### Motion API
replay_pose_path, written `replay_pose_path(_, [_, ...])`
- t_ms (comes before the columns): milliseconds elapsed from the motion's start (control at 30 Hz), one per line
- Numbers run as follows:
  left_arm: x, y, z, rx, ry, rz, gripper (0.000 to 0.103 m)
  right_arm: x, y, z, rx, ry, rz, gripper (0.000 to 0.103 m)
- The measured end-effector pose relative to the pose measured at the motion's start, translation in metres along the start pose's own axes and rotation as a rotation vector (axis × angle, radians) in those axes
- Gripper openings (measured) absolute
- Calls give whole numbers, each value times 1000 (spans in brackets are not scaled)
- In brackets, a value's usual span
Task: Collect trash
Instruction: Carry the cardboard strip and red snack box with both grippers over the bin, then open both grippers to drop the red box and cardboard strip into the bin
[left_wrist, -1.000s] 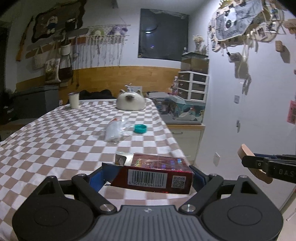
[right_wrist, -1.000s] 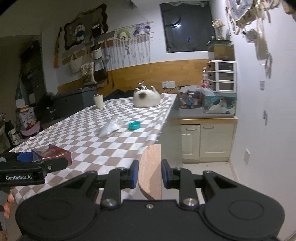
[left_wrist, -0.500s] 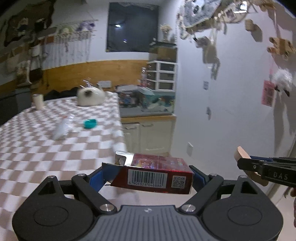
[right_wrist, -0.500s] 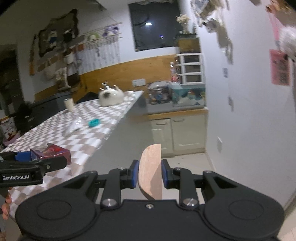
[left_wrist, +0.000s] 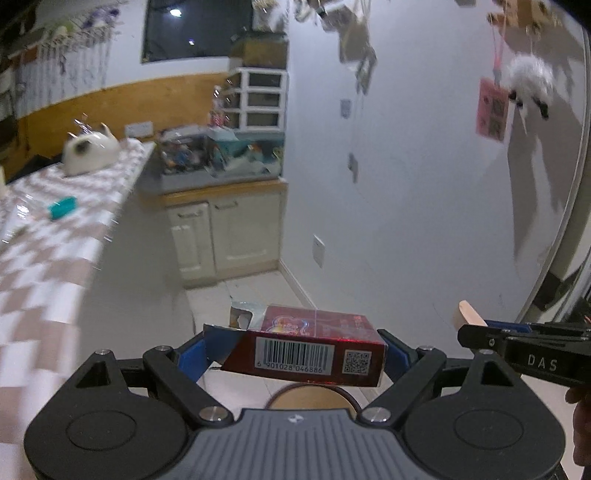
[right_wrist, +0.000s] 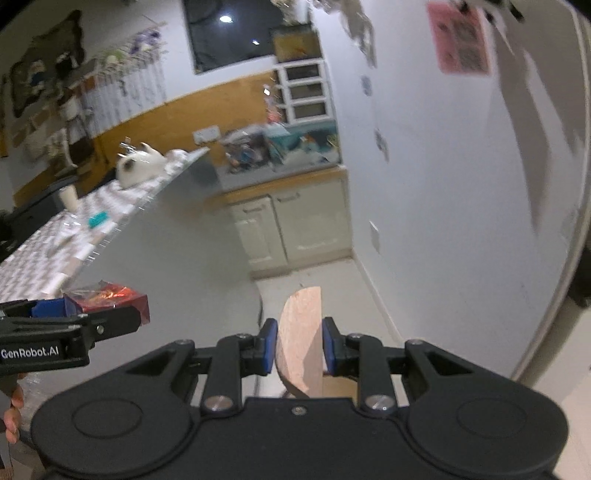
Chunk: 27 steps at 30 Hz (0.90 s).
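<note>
My left gripper (left_wrist: 295, 349) is clamped across the red carton (left_wrist: 306, 347), low in the frame's centre. My right gripper (right_wrist: 299, 347) pinches the round wooden lid (right_wrist: 301, 332) on edge. A second ago the checked table (left_wrist: 44, 258) filled the view; now it has slid to the left edge and bare floor lies ahead. A round wooden rim (left_wrist: 310, 397) shows beneath the carton, probably the bin, so the drop looks close.

Dim indoor light, fisheye-bent edges, background seemingly motion-blurred, wall shadows long.
</note>
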<state>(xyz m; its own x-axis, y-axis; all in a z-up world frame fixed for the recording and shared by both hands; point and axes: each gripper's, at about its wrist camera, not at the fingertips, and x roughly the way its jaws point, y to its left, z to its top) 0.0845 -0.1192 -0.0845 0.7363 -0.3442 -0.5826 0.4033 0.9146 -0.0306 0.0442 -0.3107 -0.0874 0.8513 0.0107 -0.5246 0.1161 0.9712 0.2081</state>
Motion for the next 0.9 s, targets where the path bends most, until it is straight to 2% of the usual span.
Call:
replay_pose_path(200, [55,-12,-18,0,104,-44,90,34,-29,-23,59,85,-49,27])
replay_pose_path(367, [98,-13,-35,-5,179,-52,90,71,-42,-42,105,170,-68,27])
replay_pose_path(633, [168,10,-68,-65,251,-32,91,138,-53,-72,220,284,-44,27])
replay_pose_path(733, [197,21,-81,-86,288,-29,91,166,-49,-86,230,330,-58,27])
replay_pose_path(900, [246,32,-108,-115,352,-39,91,214,-52,-106,316,397,-80,27])
